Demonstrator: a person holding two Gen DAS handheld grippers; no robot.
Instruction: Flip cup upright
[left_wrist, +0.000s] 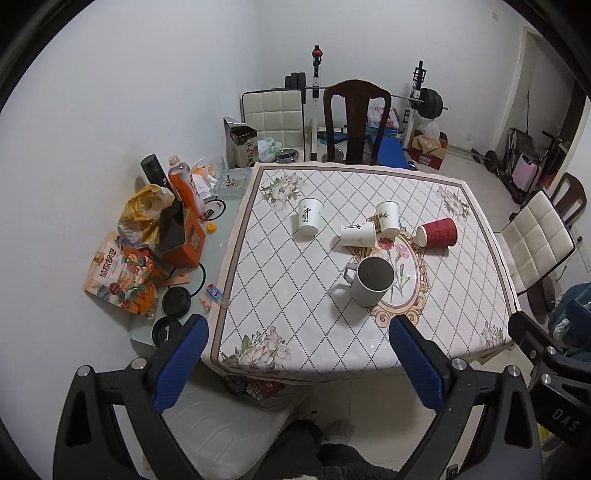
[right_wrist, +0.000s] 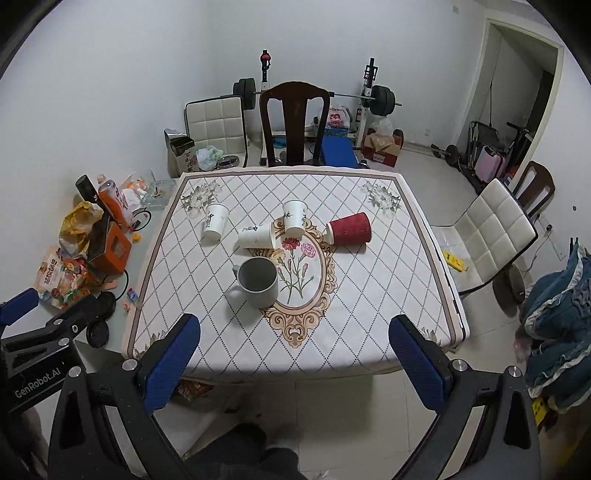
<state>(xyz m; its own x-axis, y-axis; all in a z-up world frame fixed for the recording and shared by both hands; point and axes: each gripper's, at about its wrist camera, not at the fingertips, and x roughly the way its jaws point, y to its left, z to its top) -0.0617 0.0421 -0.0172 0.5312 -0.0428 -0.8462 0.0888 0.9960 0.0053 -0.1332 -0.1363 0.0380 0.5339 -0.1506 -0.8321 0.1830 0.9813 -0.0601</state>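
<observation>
Tablecloth (right_wrist: 369, 295) on the surface: smooth, slight sheen, printed diamond grid and flowers. 3 white cups (right_wrist: 255, 235) look like matt paper with dark print. Red cup (right_wrist: 349, 229): ribbed, corrugated paper sleeve, matt. Mug (right_wrist: 258, 282): smooth, glazed-looking grey outside, dull dark inside. Left gripper (left_wrist: 299, 362) pads: blue, finely textured rubbery finish; frame matt black plastic with shiny metal bolts. Right gripper (right_wrist: 295, 360) same. Far chair (right_wrist: 293, 122): dark glossy wood. Side chair (right_wrist: 487, 229): cream quilted leather-look padding. Snack bag (left_wrist: 122, 273): glossy printed film.
</observation>
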